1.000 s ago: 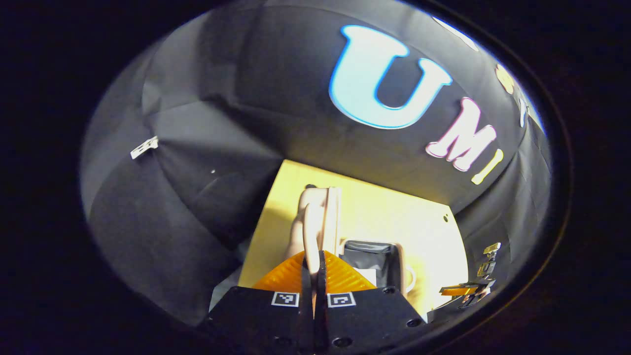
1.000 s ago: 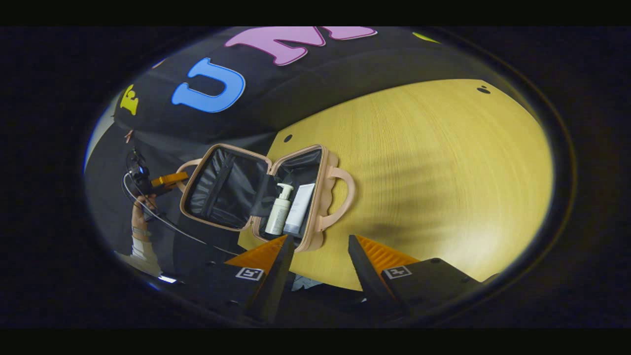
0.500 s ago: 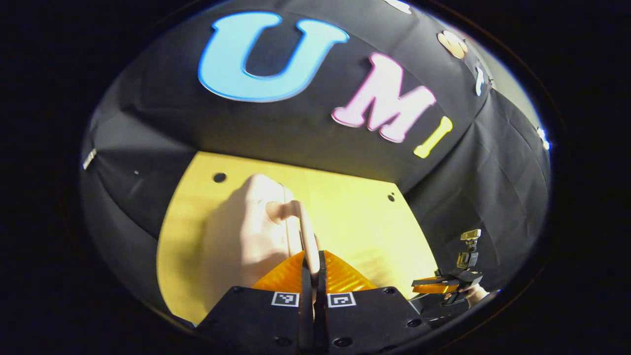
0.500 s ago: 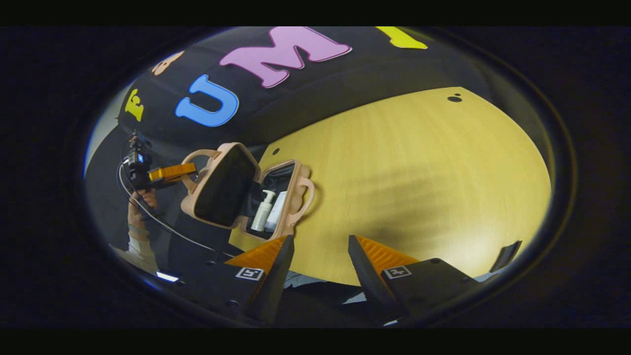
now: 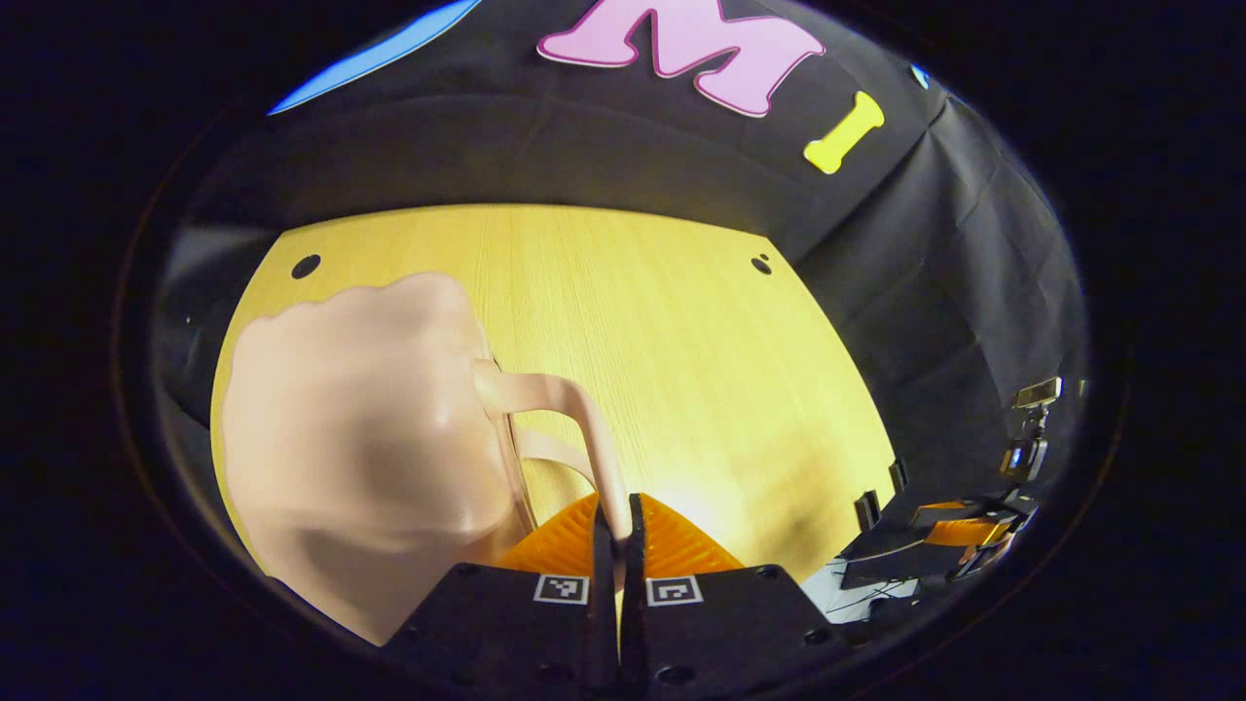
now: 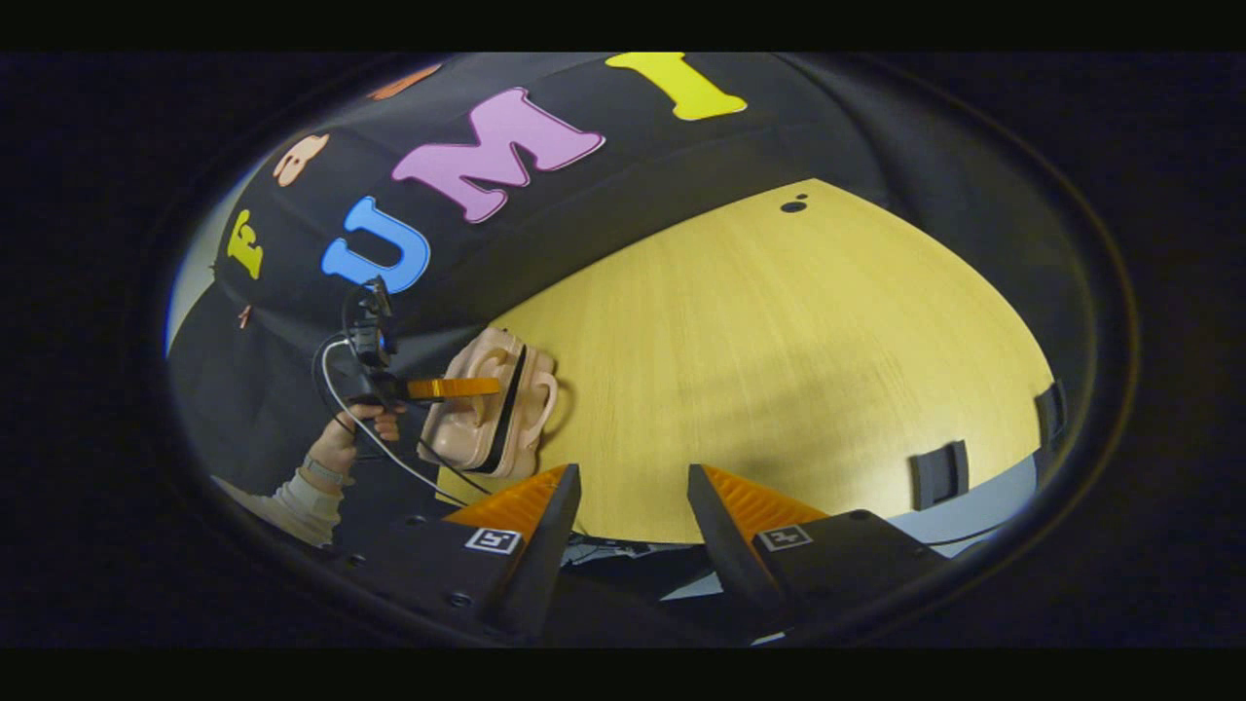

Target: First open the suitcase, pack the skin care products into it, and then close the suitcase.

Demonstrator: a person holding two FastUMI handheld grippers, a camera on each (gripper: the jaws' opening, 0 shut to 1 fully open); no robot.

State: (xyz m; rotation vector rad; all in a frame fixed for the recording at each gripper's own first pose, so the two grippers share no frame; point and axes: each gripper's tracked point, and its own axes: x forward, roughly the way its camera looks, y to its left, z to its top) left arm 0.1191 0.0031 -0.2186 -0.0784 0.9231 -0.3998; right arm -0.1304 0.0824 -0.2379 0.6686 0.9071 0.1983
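A: Pink plastic, that is our case (image 5: 360,438). In the left gripper view it lies on the table (image 5: 681,341), and our left gripper (image 5: 617,516) has its fingers pinched tight on the handle (image 5: 574,409).

B: We should press the lid down slowly till both halves meet all round, and let go after.

A: In the right gripper view the case (image 6: 487,409) sits near the table's left edge. Our right gripper (image 6: 628,497) has its fingers apart, holding nothing.

B: A second ago the case lay wide open with the bottles showing. Now only a thin gap is left.
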